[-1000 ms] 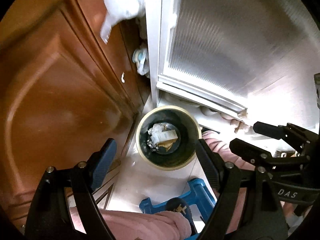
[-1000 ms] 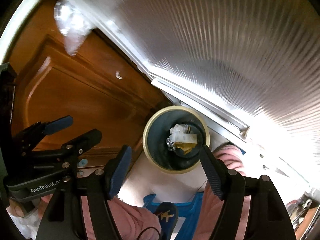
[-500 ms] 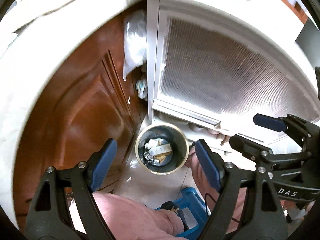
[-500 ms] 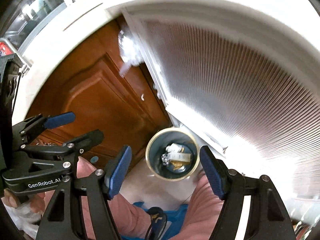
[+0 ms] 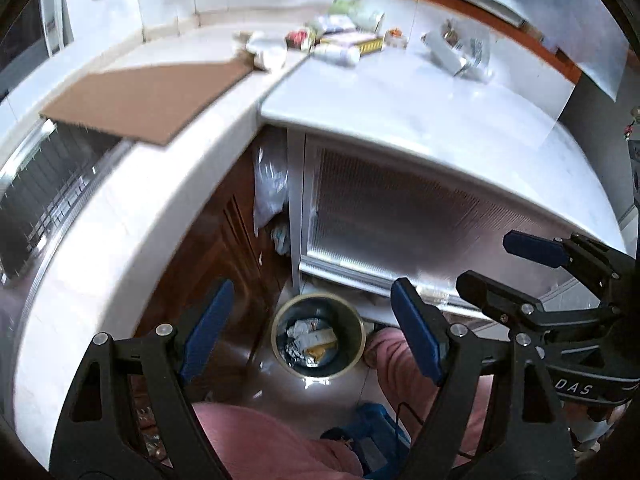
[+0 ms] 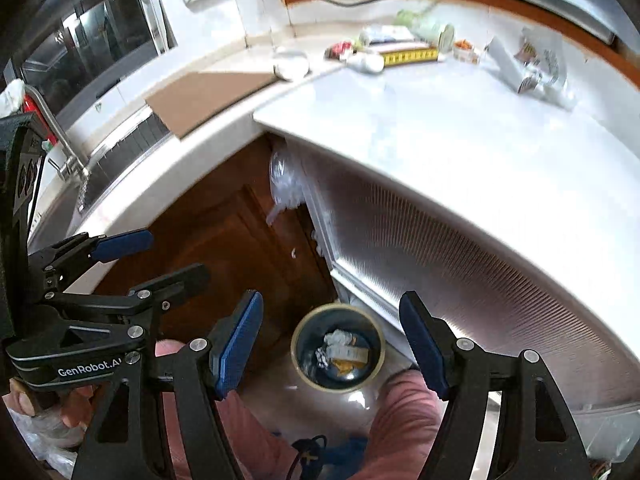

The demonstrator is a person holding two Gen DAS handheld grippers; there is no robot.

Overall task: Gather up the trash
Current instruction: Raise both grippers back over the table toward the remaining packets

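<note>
A round dark trash bin point(image 5: 318, 336) point(image 6: 338, 348) stands on the floor far below, with crumpled wrappers and paper inside. My left gripper point(image 5: 312, 330) hangs open and empty high above it. Beside it my right gripper point(image 6: 332, 338) is open and empty too. Each gripper shows in the other's view: the right gripper point(image 5: 500, 268) at the right edge, the left gripper point(image 6: 172, 256) at the left. Several pieces of trash point(image 5: 340, 42) point(image 6: 384, 50), packets, wrappers and a crumpled white wad, lie at the back of the white countertop point(image 5: 400, 104) point(image 6: 440, 128).
A brown cardboard sheet point(image 5: 152, 96) point(image 6: 208, 96) lies across the counter beside a sink with a steel tap point(image 6: 60, 140). Below are a brown cabinet door point(image 6: 224, 240) and a ribbed translucent door point(image 5: 392, 220). A person's pink-clad legs point(image 5: 280, 440) and a blue stool point(image 5: 372, 436) are underneath.
Both grippers have risen well above the bin and tilted up, so the bin looks smaller and the countertop with its trash has come into view. Both stay open.
</note>
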